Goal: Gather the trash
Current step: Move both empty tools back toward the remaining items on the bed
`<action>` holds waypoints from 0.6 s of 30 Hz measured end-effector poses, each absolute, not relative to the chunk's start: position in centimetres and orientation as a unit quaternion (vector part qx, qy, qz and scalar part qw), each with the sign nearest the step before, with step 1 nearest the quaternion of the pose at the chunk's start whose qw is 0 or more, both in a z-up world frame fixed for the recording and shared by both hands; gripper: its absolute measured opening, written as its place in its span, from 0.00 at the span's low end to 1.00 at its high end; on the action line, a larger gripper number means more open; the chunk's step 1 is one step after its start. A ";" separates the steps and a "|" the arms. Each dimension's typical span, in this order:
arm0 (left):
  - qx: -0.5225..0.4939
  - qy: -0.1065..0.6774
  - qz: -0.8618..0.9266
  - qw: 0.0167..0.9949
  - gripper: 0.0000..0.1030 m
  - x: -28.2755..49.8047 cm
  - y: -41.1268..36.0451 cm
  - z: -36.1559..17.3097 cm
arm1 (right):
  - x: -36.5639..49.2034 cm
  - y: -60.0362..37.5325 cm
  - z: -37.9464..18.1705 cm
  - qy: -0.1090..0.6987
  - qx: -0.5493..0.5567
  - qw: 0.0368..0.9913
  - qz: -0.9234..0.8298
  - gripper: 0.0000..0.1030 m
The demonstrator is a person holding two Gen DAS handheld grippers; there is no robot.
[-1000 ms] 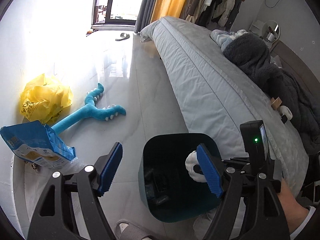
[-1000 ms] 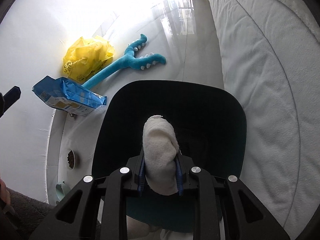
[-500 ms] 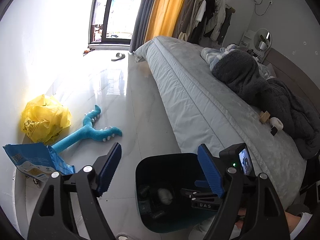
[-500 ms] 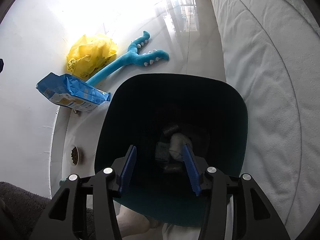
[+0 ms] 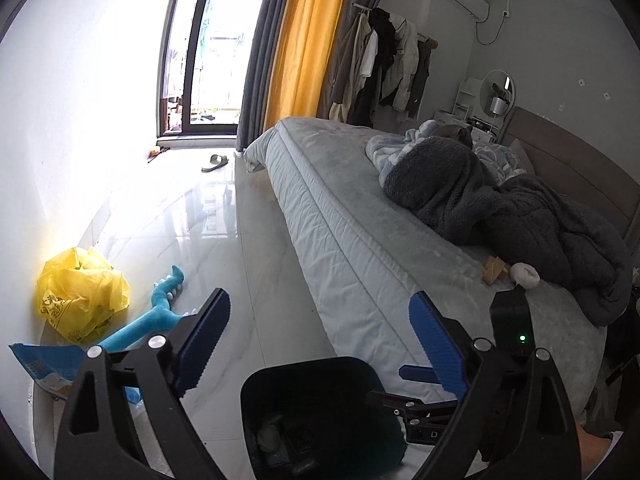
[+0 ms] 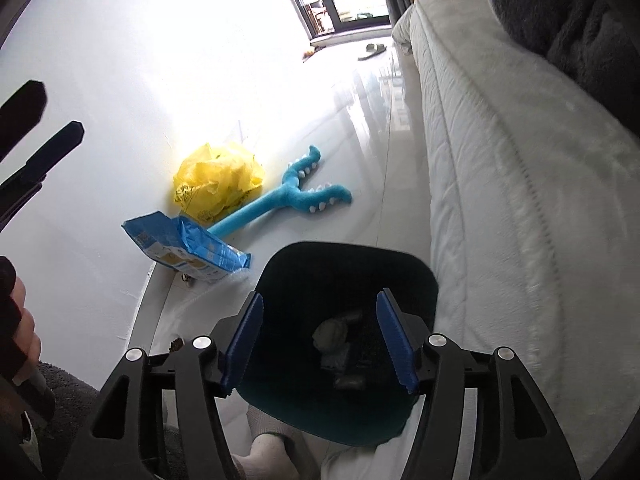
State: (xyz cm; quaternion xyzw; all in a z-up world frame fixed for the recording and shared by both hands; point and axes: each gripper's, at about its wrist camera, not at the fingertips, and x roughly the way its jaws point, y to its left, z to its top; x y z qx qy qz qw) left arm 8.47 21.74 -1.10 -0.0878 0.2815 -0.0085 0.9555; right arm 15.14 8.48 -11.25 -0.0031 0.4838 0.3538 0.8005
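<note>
The right gripper point(image 6: 320, 340) hangs above the dark bin point(image 6: 424, 280), its fingers point(image 6: 245, 342) spreading apart with nothing between them. A white wad point(image 6: 330, 334) lies at the bin's bottom among other scraps. The left gripper point(image 5: 320, 340) is also widening and empty. The bin stands on the floor point(image 5: 260, 240) against the bed's point(image 5: 360, 208) long edge.

Bin point(image 6: 424, 292): near you, floor, just left of bed point(image 6: 500, 184)
In bin: wad point(image 6: 330, 334), other scraps
Bag point(image 6: 188, 248): left of bin, by wall
Sack point(image 6: 218, 184) & toy point(image 6: 296, 196): beyond bag
Slipper point(image 6: 372, 51): far, nr window
</note>
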 end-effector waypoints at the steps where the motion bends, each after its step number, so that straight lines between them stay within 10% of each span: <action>1: -0.086 0.279 -0.011 0.956 0.90 8.7 21.2 -0.8 | 15.1 7.7 -10.6 0.471 -0.001 0.809 0.353 0.59; 18: -0.064 0.286 -0.083 0.952 0.92 13.4 12.8 -1.2 | 19.1 -5.5 -5.3 0.383 0.032 0.872 0.301 0.68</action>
